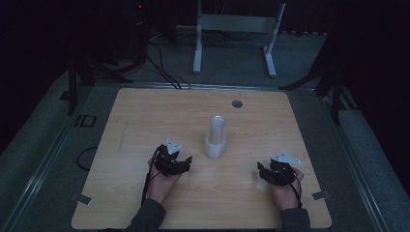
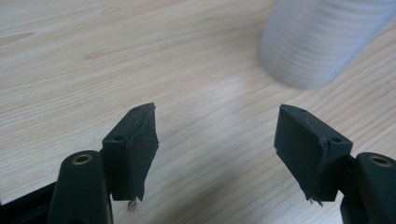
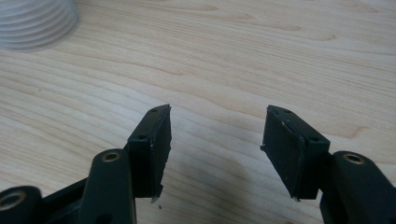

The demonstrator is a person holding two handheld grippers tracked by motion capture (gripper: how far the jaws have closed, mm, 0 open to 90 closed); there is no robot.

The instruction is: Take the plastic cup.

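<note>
A tall stack of white ribbed plastic cups [image 1: 215,137] stands upside down near the middle of the wooden table [image 1: 145,111]. My left gripper [image 1: 186,161] rests on the table just left of the stack, open, nothing between its pads. In the left gripper view the stack [image 2: 317,39] rises at the upper right beyond my open left gripper [image 2: 215,140]. My right gripper [image 1: 261,170] sits lower right of the stack, also open and empty. In the right gripper view the stack's base [image 3: 35,23] shows at the top left, away from my right gripper [image 3: 215,140].
A small round grey grommet [image 1: 237,103] sits in the tabletop near its far edge. A white metal frame [image 1: 235,36] and cables [image 1: 159,67] stand on the dark floor beyond the table. Tape tabs [image 1: 321,195] mark the near corners.
</note>
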